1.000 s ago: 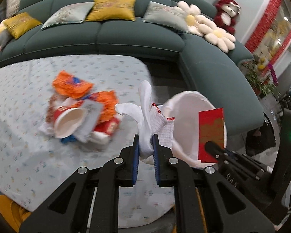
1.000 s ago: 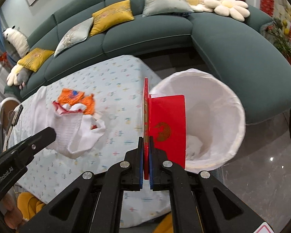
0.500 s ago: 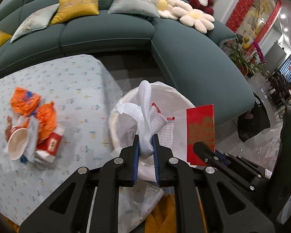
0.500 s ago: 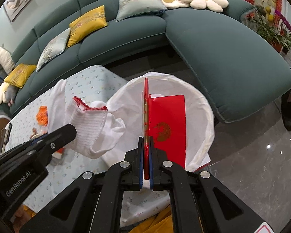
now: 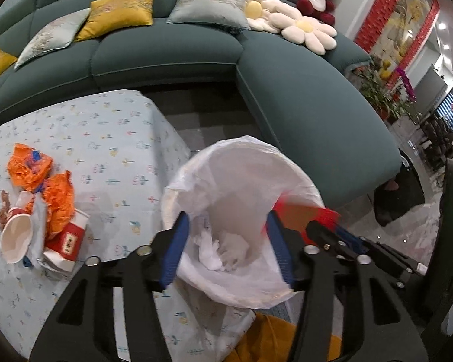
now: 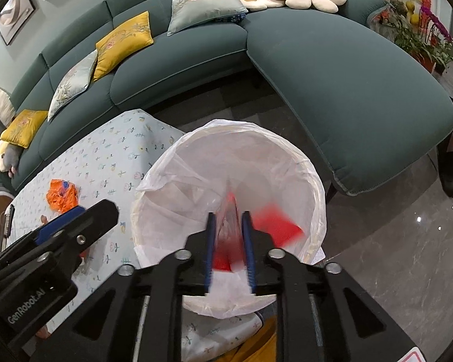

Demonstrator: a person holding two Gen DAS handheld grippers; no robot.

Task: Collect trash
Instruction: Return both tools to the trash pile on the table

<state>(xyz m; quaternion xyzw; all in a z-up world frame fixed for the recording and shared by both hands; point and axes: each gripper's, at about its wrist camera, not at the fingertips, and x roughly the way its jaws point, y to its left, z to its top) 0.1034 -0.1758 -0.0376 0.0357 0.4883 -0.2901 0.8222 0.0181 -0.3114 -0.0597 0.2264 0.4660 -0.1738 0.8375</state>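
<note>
White plastic lines the bin (image 5: 241, 175) that stands at the right edge of the surface (image 5: 105, 138), and both tongs hang over its mouth. The left tongs (image 5: 226, 250) have just been opening and now stand wide with nothing between the blue pads; below them crumpled white cloth (image 5: 214, 250) lies in the bottom of the bin. The right tongs (image 6: 228, 250) have also just been opening, to a narrow gap, and a blurred red card (image 6: 274, 223) is partly between the pads and partly to their right inside the bin; whether the pads touch it cannot be told. On the left part of the surface more rubbish lies in a heap: orange wrappers (image 5: 42, 178), a paper cup (image 5: 15, 238) on its side and a small red carton (image 5: 68, 239). A green sofa (image 5: 172, 48) curves round the far side.
</note>
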